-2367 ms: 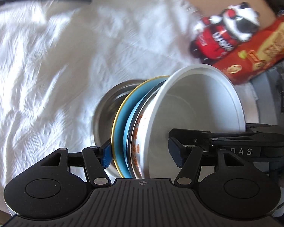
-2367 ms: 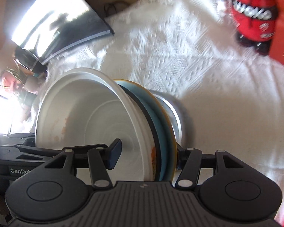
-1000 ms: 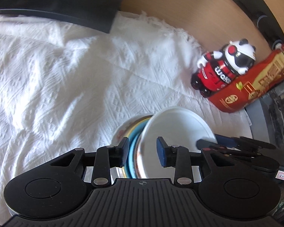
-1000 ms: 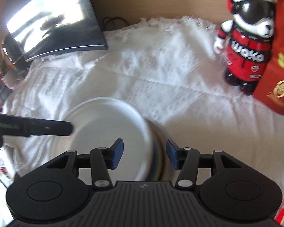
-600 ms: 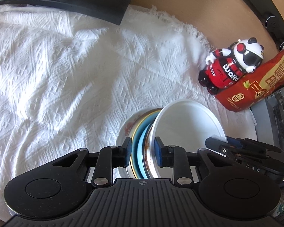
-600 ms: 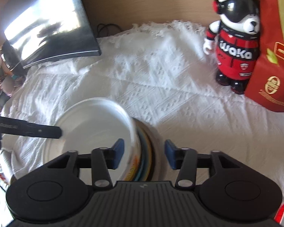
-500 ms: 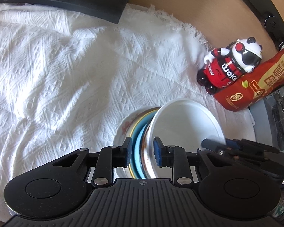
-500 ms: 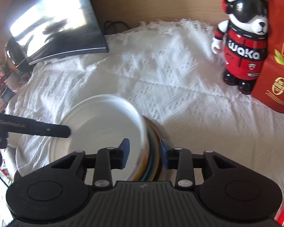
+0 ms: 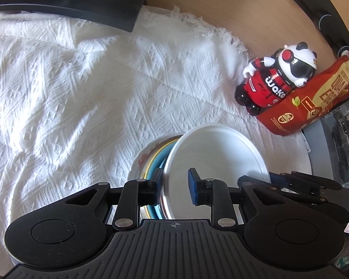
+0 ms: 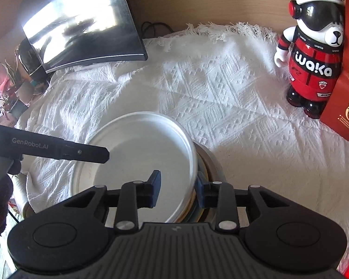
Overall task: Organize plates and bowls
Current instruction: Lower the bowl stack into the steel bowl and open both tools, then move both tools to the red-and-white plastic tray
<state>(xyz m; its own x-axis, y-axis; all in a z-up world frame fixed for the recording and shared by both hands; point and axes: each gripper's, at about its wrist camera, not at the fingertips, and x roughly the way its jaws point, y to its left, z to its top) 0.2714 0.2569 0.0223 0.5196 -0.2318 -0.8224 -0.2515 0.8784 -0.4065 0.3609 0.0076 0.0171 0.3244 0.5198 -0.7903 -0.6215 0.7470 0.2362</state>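
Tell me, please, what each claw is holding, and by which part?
Both grip the stack of nested dishes topped by a white bowl by opposite rims: left claw, right claw.

"waka" in white letters across the red chest of the panda figure (image 10: 314, 46); same word also readable on it in the left wrist view (image 9: 276, 79). Small print on its helmet band, sleeve and lower body too tiny to read. "GenRobot.AI" in pale letters on the black arm of the left gripper (image 10: 58, 150), seen from the right wrist camera. "NO ADDED" inside a round seal on the red snack bag (image 10: 344, 107); line beneath it illegible. Large yellow letters on the bag (image 9: 314, 97) in the left wrist view cut off, roughly "QUA… EG…". Handwritten tag at bottom right edge of that view unreadable.
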